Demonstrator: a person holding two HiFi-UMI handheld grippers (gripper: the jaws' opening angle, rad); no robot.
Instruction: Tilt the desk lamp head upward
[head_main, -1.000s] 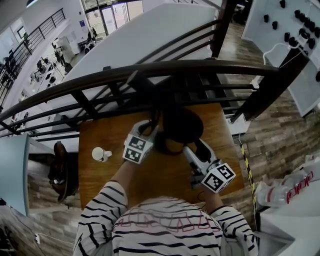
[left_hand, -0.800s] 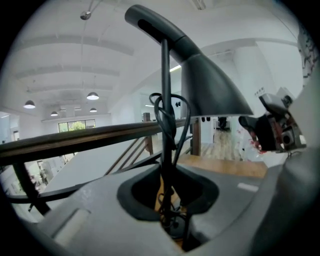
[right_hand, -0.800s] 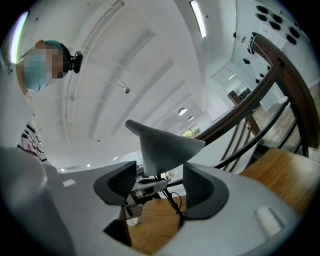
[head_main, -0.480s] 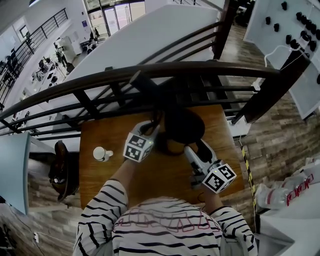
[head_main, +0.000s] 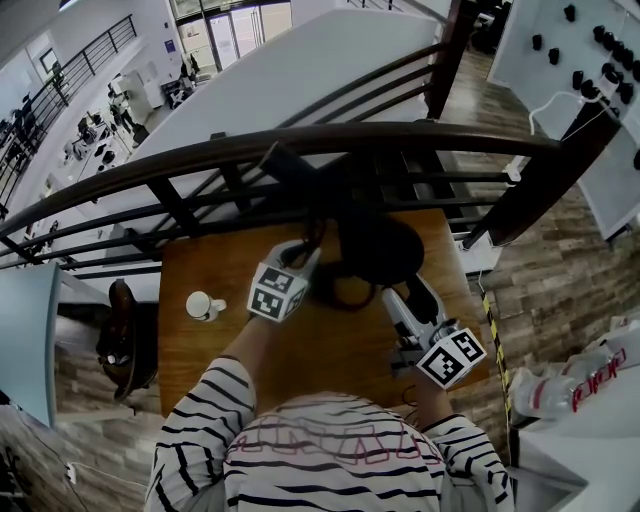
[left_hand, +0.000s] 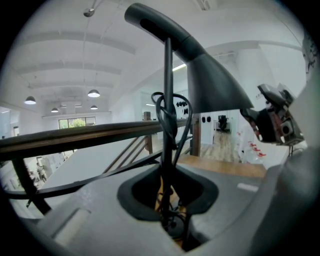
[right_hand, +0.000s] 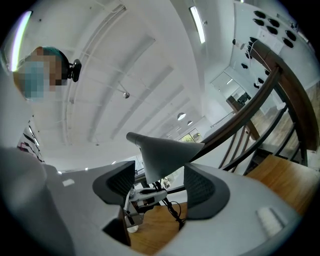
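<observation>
Black stem (left_hand: 168, 90) clamped in left claw (left_hand: 167, 196) | hidden in head view

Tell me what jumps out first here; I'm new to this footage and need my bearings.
The dark desk lamp at the wooden table's far edge, by the railing. The left hand-held gripper clamps its pole; the right hand-held gripper's jaws are opening, the lamp head between them, unpressed.

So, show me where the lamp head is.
Head view: the lamp head hangs over the table's far middle, by the railing, between the left gripper and the right gripper, whose jaws are opening around it.
</observation>
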